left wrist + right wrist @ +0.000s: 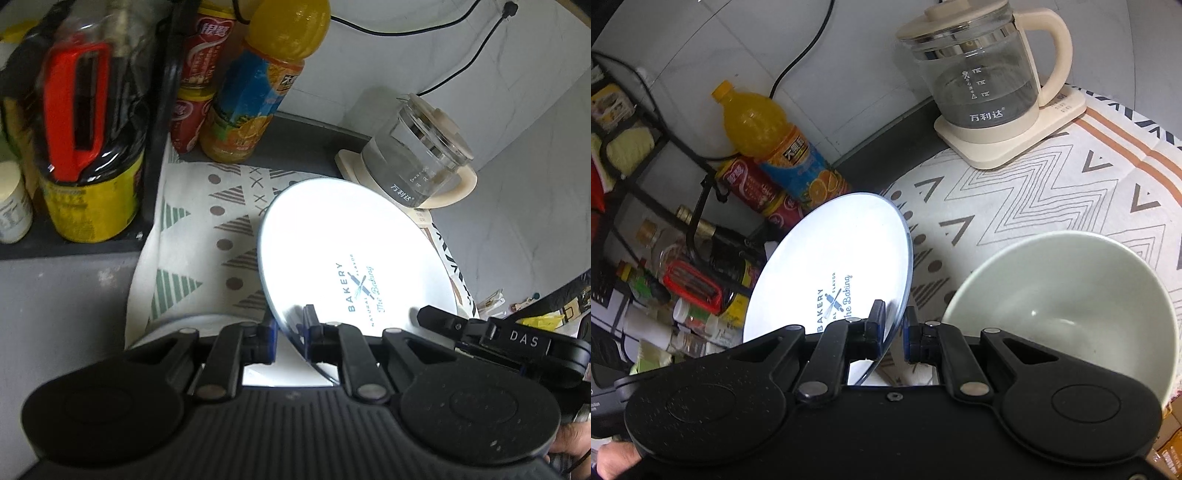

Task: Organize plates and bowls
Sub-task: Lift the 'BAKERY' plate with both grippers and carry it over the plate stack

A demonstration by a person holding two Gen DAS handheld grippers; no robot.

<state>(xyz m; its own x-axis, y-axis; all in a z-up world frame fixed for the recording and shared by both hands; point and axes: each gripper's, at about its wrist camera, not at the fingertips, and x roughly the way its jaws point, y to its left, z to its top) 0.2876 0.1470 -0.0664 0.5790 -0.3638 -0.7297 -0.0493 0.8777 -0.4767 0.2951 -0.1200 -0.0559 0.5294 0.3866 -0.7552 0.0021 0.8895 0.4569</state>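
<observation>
Both the left gripper [290,332] and right gripper [894,332] pinch the tilted white plate's [347,243] rim, beside a pale bowl [1071,295].

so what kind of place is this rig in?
Likely a home kitchen counter: a glass electric kettle on its base, a rack of sauce bottles with an orange drink bottle beside it, and a patterned mat under the dishes.
</observation>
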